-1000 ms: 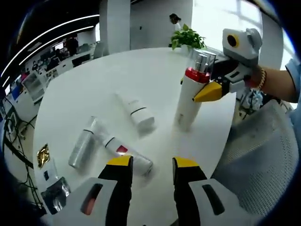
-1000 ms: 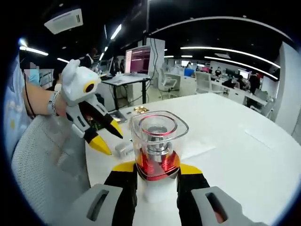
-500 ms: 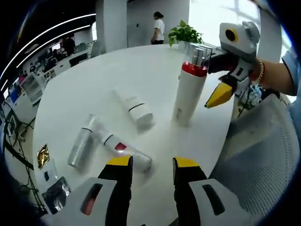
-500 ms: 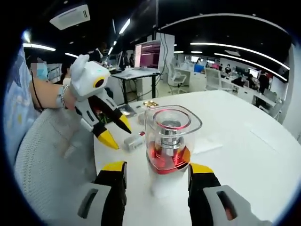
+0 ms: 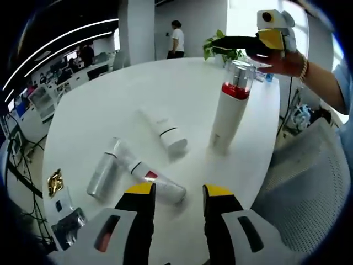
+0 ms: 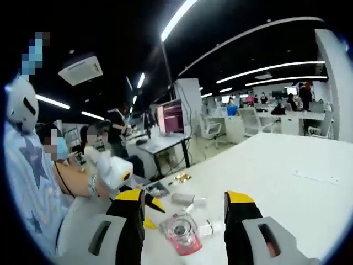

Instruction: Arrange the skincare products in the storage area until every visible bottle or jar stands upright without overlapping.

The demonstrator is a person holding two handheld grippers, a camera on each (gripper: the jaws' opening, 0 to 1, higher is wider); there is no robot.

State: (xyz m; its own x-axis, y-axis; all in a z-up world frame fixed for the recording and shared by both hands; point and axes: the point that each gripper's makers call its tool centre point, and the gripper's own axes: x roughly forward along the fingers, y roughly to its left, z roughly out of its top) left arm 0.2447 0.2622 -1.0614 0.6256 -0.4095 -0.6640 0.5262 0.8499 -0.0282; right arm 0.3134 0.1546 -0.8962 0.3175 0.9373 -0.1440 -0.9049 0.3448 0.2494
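Note:
A tall white bottle (image 5: 228, 113) with a red collar and clear cap stands upright on the round white table (image 5: 94, 105). Three bottles lie flat on the table: a white one (image 5: 164, 130), a silver one (image 5: 103, 175), and a white one with a red label (image 5: 156, 180). My left gripper (image 5: 179, 192) is open just in front of the red-label bottle, empty. My right gripper (image 5: 242, 41) hovers above the tall bottle, held by a hand. In the right gripper view my right gripper (image 6: 185, 194) is open and empty, high over the bottle's cap (image 6: 182, 234). The left gripper (image 6: 118, 172) shows at lower left.
A potted plant (image 5: 219, 45) stands at the table's far edge. A gold foil packet (image 5: 53, 182) and a small box (image 5: 67, 229) lie at the near left edge. A grey mesh chair (image 5: 309, 176) stands right of the table. A person (image 5: 176, 40) stands far behind.
My right gripper opened, let go of the tall bottle and rose well above it. The bottle stays upright. My left gripper has barely moved.

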